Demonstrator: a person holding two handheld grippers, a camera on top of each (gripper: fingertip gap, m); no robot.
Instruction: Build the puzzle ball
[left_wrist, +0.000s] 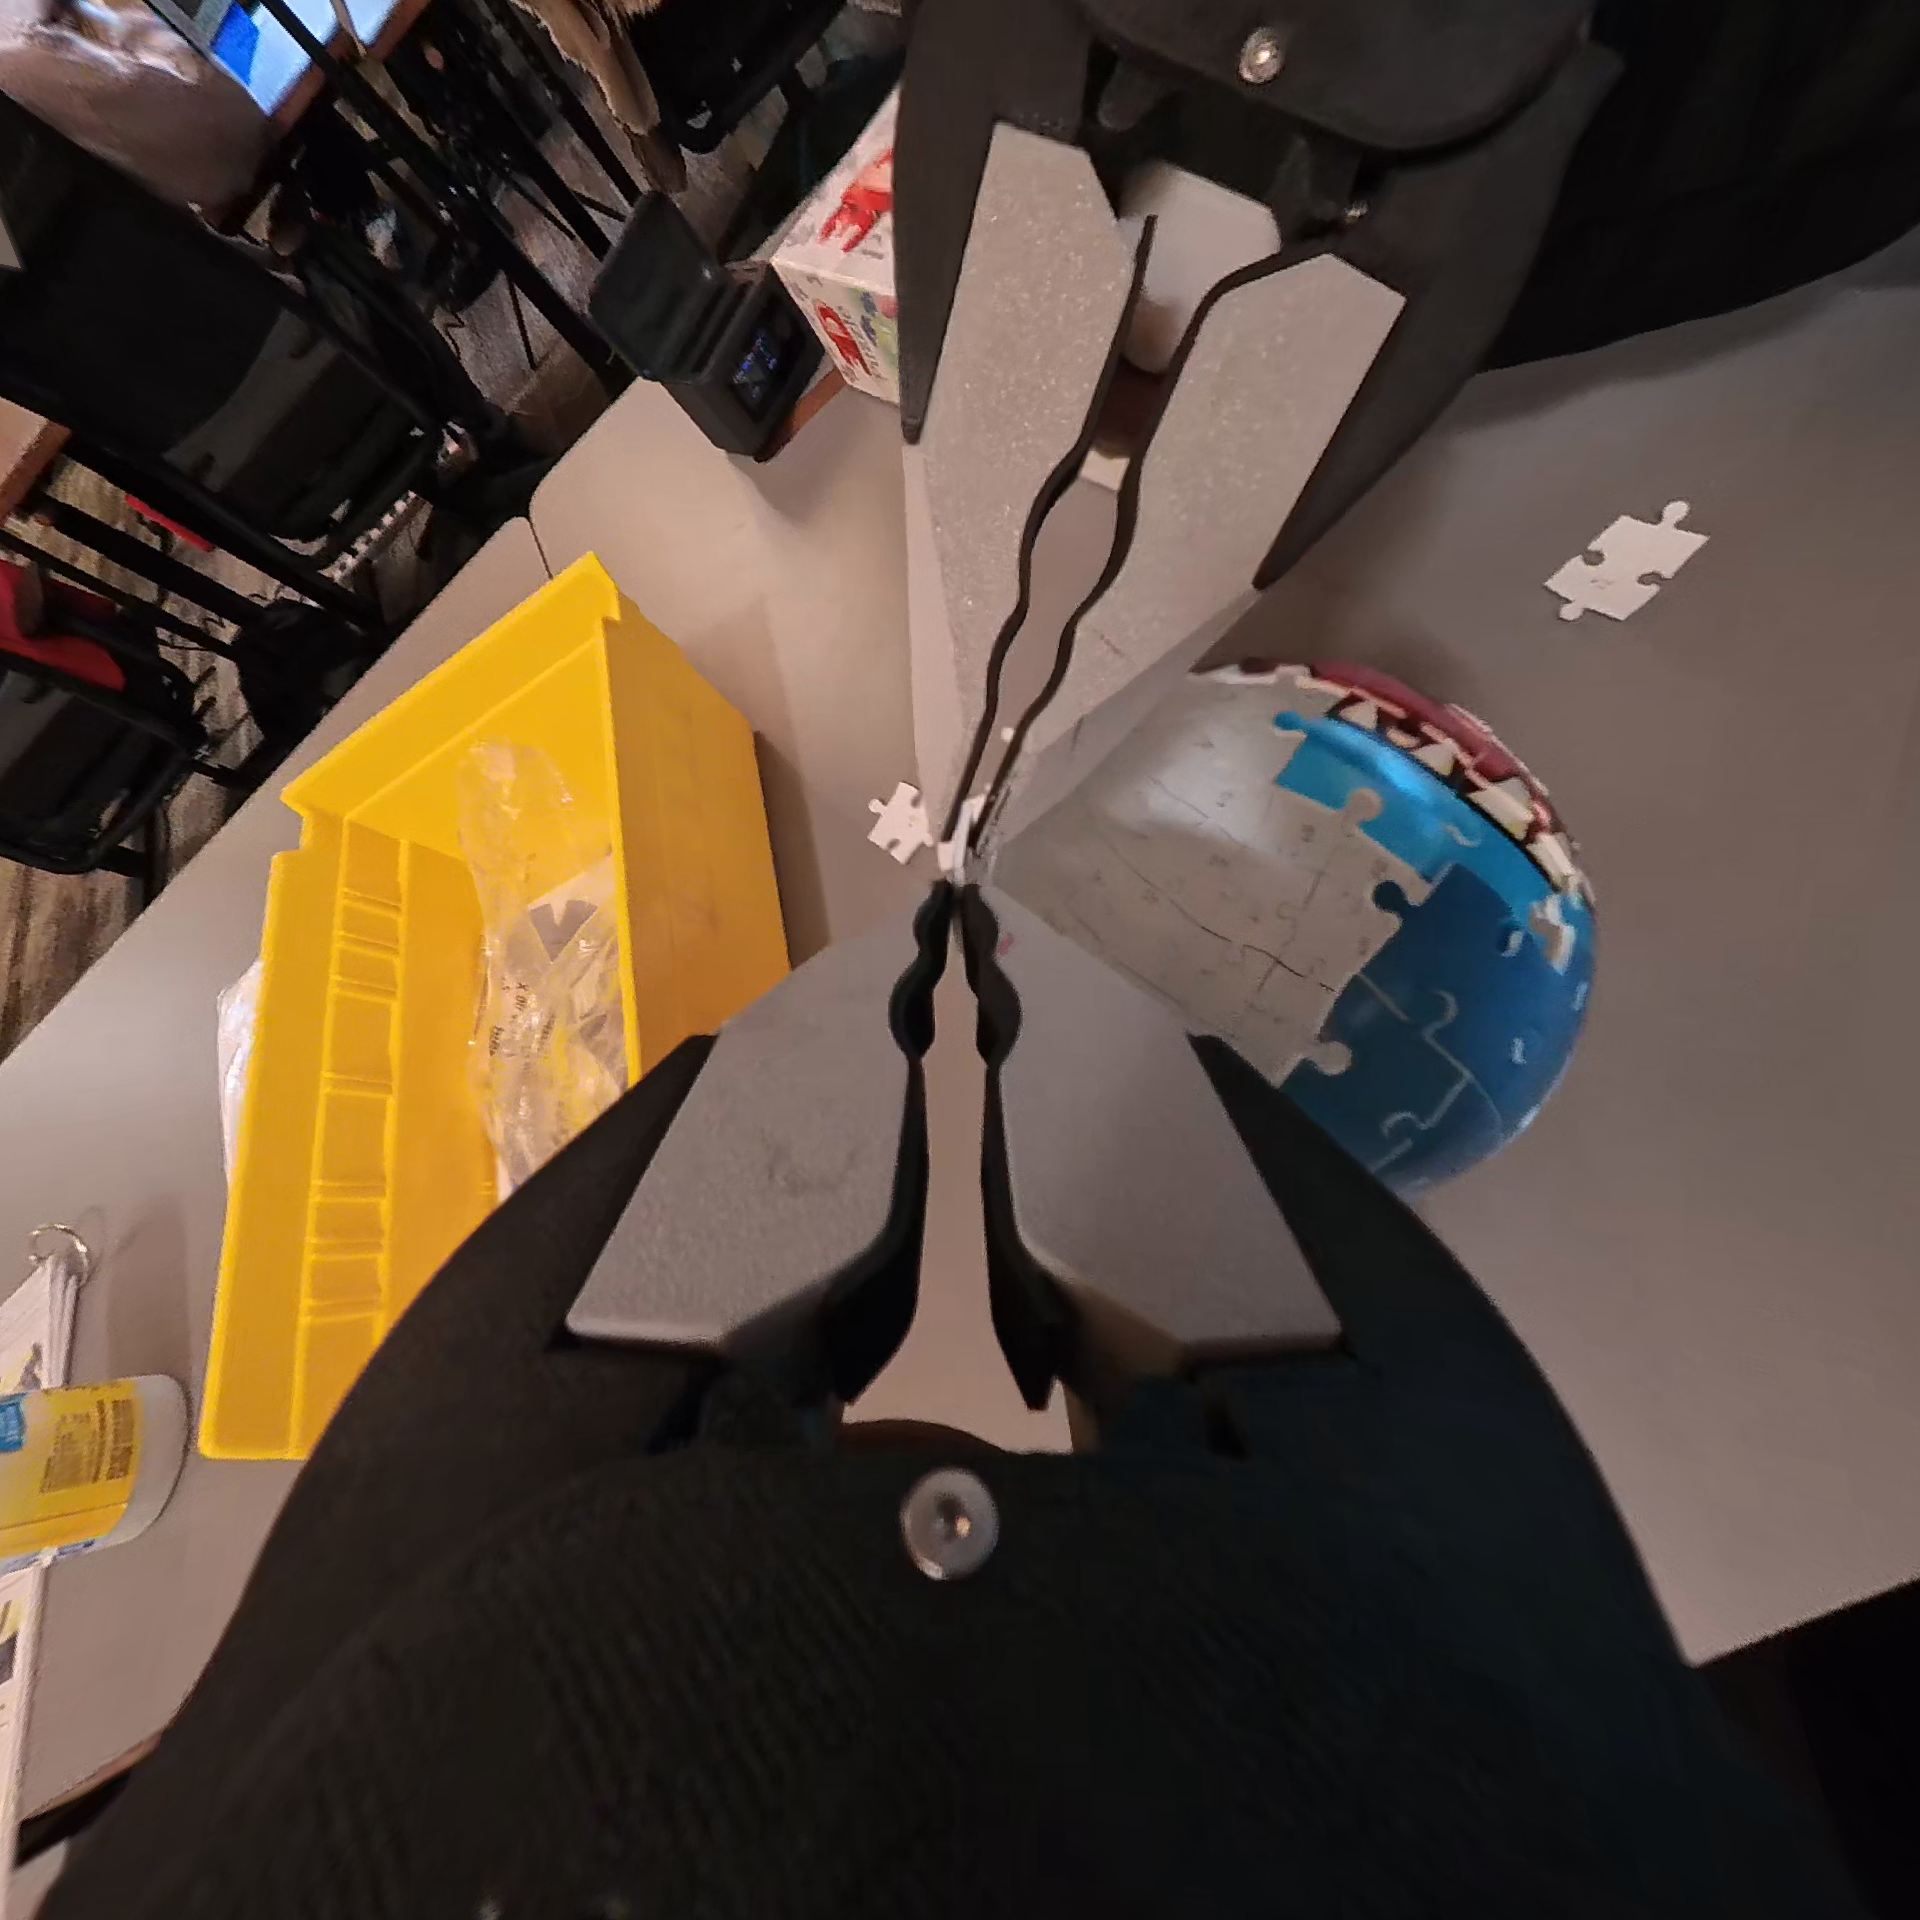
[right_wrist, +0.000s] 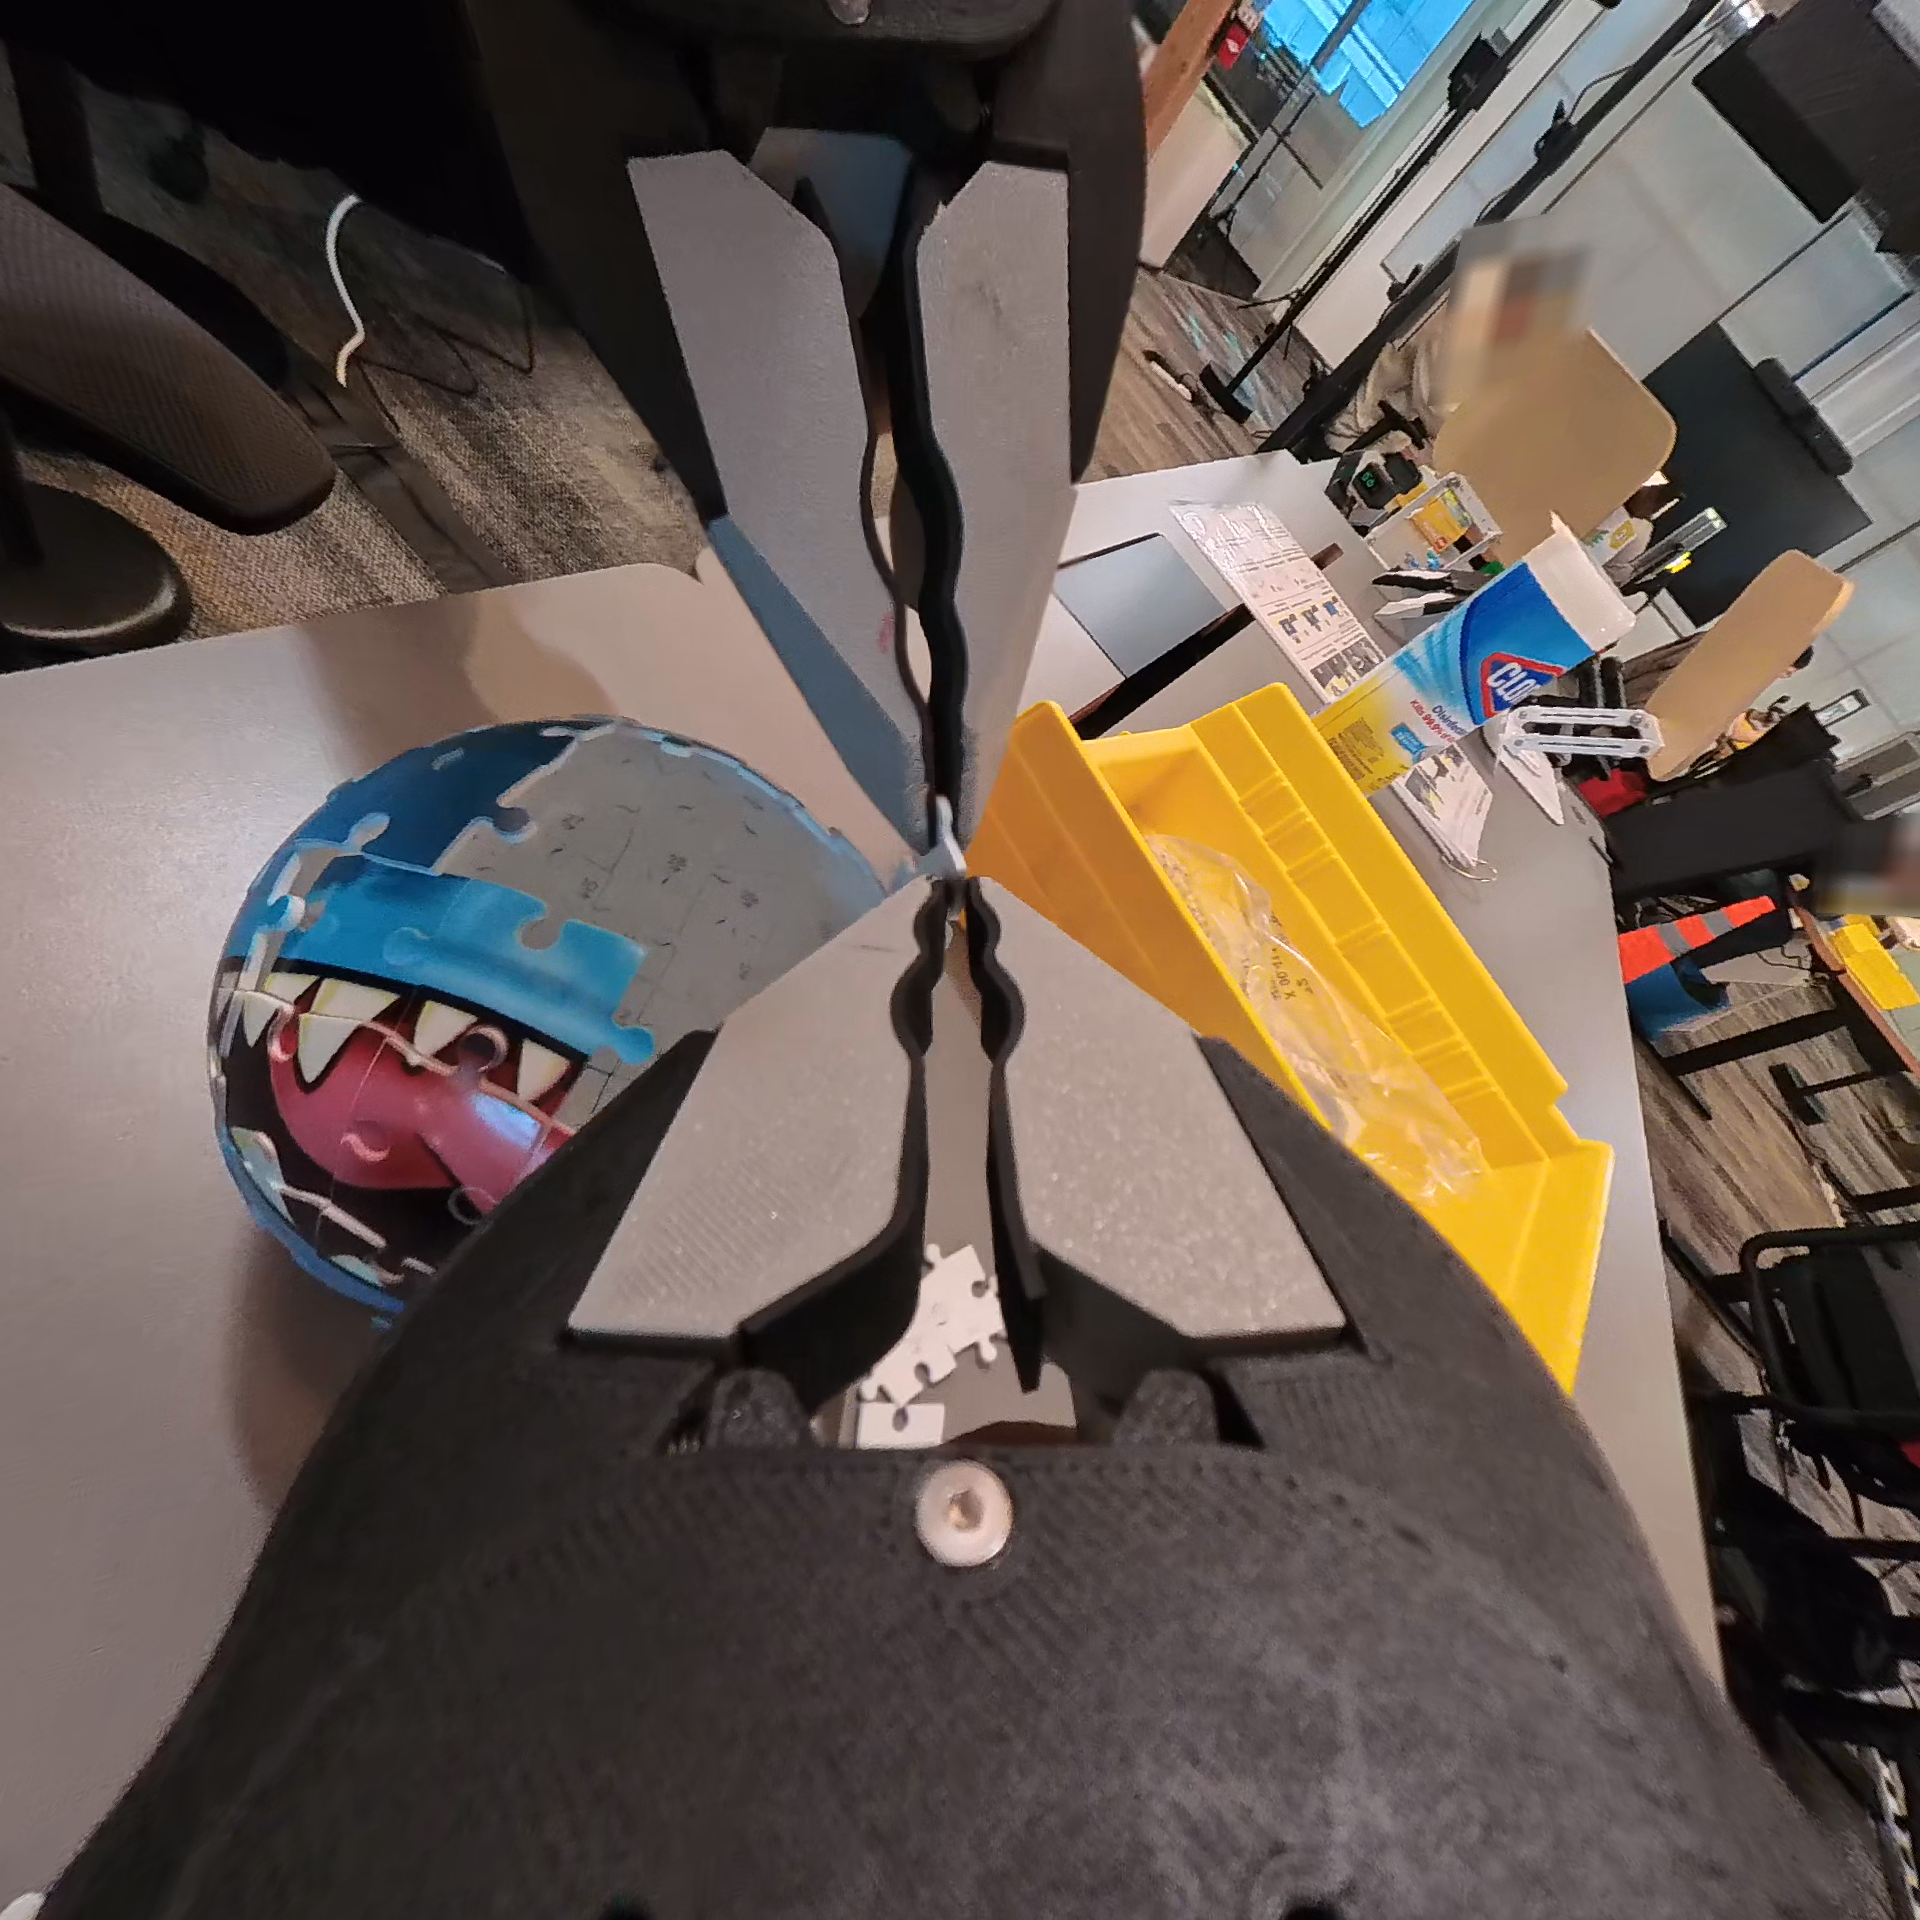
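The two grippers are held tip to tip above the grey table. The left gripper is seen with its fingers pressed together at the tips. The right gripper is likewise closed at the tips. A small white puzzle piece is pinched where the tips meet; which gripper carries it cannot be determined.

The part-built puzzle ball rests on the table just beside the tips. Its blue and grey sections and a toothed mouth pattern are visible. A loose piece lies apart on the table. A yellow bin holding a clear bag is located beside the ball.
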